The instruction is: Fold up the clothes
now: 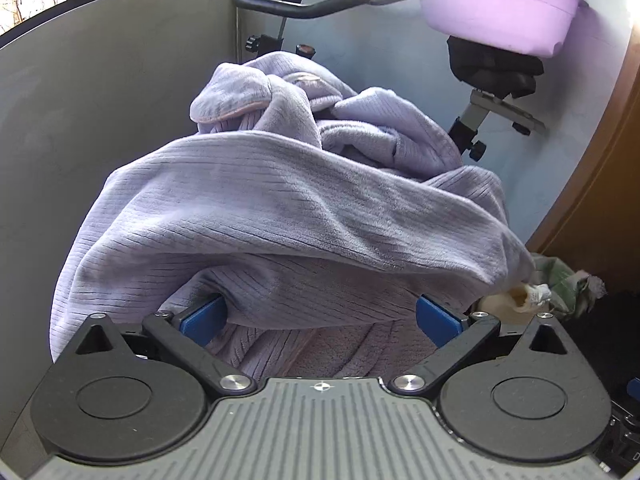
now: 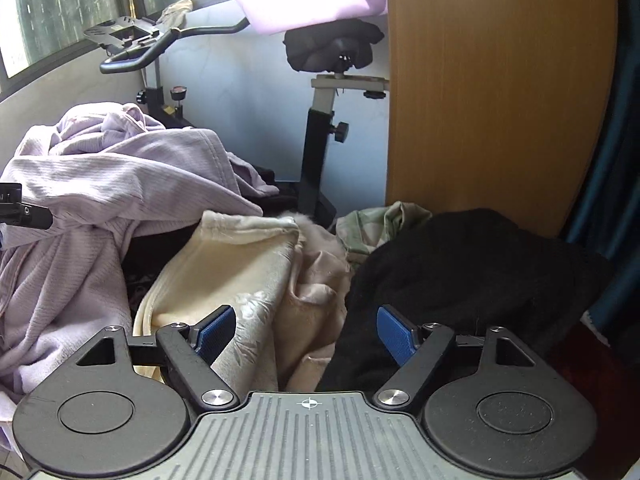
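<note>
Behind the laundry pile, an exercise bike is partly hidden. Ribbed lilac garment is draped over the wide-open left tool; the right tool is spread, nothing gripped.

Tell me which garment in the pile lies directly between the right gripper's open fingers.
The cream garment: it runs down between the right gripper fingers. The lilac one lies further left, the black one to the right.

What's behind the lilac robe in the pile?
Behind the lilac robe stands an exercise bike: handlebars, seat and post show above it. The bike's lower frame and the floor are covered by the robe.
</note>
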`<action>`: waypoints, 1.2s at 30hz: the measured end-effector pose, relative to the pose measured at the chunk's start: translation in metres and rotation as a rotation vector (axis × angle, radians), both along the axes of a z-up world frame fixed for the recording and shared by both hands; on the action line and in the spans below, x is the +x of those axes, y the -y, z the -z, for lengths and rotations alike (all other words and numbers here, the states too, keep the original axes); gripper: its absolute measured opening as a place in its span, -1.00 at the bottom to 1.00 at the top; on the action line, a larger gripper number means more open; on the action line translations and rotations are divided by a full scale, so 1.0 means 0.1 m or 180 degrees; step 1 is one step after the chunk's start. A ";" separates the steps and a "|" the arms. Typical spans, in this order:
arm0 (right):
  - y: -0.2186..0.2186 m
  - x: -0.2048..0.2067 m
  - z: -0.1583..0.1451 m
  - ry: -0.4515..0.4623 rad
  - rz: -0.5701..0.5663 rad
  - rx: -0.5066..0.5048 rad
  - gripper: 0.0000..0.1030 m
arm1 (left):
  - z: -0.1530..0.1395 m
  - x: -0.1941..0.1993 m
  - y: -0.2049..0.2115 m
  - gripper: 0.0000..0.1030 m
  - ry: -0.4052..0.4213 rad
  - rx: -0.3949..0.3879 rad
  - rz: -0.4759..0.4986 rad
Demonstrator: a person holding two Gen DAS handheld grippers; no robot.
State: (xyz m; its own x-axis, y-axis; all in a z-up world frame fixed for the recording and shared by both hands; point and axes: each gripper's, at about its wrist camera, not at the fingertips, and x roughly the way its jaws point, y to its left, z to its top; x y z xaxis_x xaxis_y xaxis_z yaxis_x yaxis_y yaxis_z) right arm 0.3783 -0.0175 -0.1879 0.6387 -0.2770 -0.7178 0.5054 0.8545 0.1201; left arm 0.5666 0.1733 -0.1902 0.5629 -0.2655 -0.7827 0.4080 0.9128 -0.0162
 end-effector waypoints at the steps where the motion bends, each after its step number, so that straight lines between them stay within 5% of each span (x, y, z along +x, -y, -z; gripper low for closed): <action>1: 0.00 0.00 0.02 -0.0013 -0.0002 0.0013 0.47 | 0.03 0.01 0.02 0.99 -0.0024 0.0056 -0.0001; 6: -0.02 0.03 0.08 -0.0066 -0.0051 0.0056 0.48 | 0.25 0.03 0.08 0.99 -0.0166 0.0393 0.0001; 15: 0.06 0.11 0.12 -0.0130 -0.0013 0.0430 0.50 | 0.31 -0.04 0.18 0.99 -0.0128 0.0650 0.0018; 22: 0.06 0.10 0.13 -0.0146 -0.0041 0.0292 0.66 | 0.31 -0.07 0.23 0.99 -0.0126 0.0739 -0.0011; 36: 0.09 0.07 0.23 -0.0264 -0.0002 0.0281 0.67 | 0.35 -0.13 0.38 0.99 -0.0057 0.0911 0.0007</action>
State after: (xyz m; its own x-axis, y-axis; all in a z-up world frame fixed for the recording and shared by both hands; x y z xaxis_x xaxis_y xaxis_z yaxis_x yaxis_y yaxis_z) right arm 0.3855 -0.0266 -0.2108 0.5762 -0.2101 -0.7898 0.5164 0.8427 0.1525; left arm 0.5532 0.1357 -0.2249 0.5481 -0.0335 -0.8358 0.4119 0.8804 0.2349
